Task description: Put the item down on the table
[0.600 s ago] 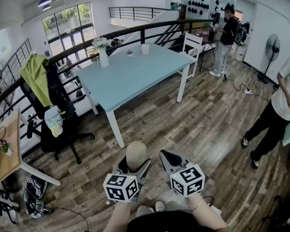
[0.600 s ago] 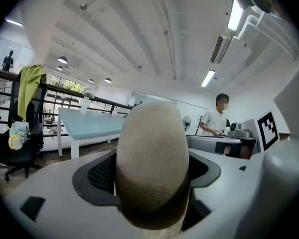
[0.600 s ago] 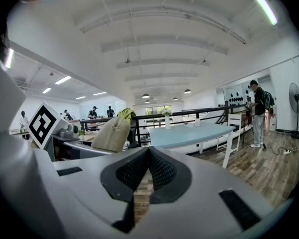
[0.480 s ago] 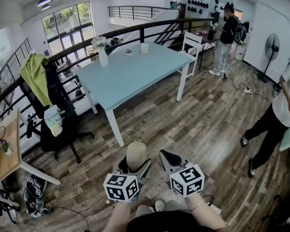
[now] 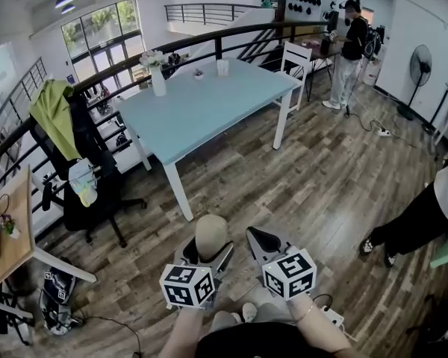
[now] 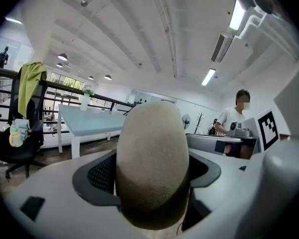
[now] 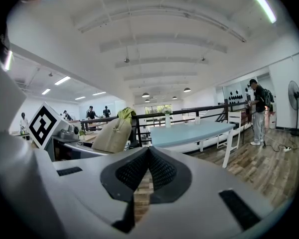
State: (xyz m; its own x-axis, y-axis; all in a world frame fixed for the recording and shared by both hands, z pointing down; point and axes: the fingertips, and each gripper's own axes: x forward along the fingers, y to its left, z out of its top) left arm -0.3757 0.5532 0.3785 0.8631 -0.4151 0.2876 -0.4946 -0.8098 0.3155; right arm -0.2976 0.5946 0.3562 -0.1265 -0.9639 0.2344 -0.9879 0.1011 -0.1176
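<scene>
A beige, egg-shaped soft item (image 5: 210,236) is gripped between the jaws of my left gripper (image 5: 207,250), low in the head view over the wooden floor. In the left gripper view the item (image 6: 152,163) fills the middle, and both dark pads press on its sides. My right gripper (image 5: 263,241) hangs just to the right of it with nothing in it; in its own view the right gripper (image 7: 148,156) has its pads meeting at the tips. The light blue table (image 5: 209,114) stands some way ahead, apart from both grippers.
On the table's far edge stand a white vase with flowers (image 5: 157,77) and a cup (image 5: 223,67). An office chair with a green jacket (image 5: 60,125) is at left, a white chair (image 5: 299,66) beyond the table. One person (image 5: 351,43) stands at the back, another (image 5: 425,215) at right.
The person at the right has walked further towards the right edge of the head view. Both grippers and the beige item have kept their places.
</scene>
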